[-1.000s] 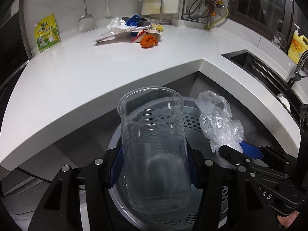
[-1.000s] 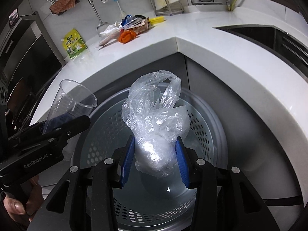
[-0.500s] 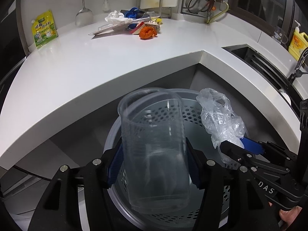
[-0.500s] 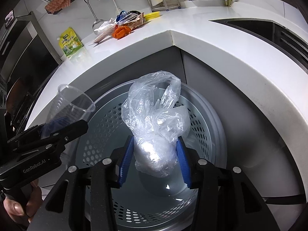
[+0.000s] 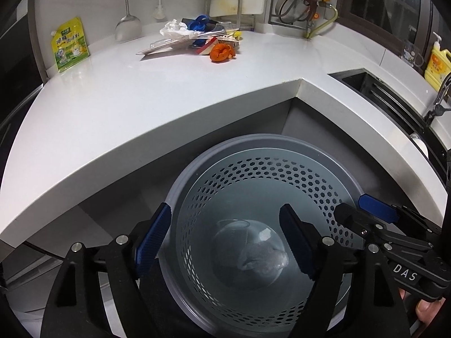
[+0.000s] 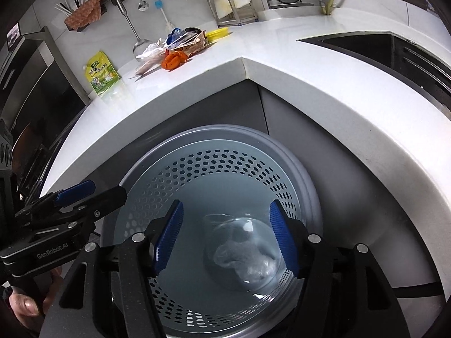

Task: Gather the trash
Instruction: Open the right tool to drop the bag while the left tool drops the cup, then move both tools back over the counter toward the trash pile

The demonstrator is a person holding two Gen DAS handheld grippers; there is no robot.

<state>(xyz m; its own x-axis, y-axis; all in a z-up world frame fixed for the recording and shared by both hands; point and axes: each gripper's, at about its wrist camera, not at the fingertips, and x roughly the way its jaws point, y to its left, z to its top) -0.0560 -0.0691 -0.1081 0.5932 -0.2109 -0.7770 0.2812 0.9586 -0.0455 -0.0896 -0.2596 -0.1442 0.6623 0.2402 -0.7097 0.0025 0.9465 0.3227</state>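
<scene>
Both grippers are hanging over the perforated bin (image 5: 332, 197), left gripper (image 5: 225, 242) and right gripper (image 6: 225, 233) having just opened wide, gripping nothing. The clear cup (image 6: 225, 225) and crumpled plastic bag (image 6: 248, 262) are lying together at the bin's bottom. More trash (image 5: 197, 39) is sitting near the countertop's (image 5: 141, 107) back edge.

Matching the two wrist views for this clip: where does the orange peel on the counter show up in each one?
Left wrist view: the orange peel lies upper centre on the white counter, at the right end of the trash pile.
Right wrist view: the orange peel lies upper left of centre, at the pile's near edge.
Shared landmark: the green-yellow pouch stands left of the peel in both.
</scene>
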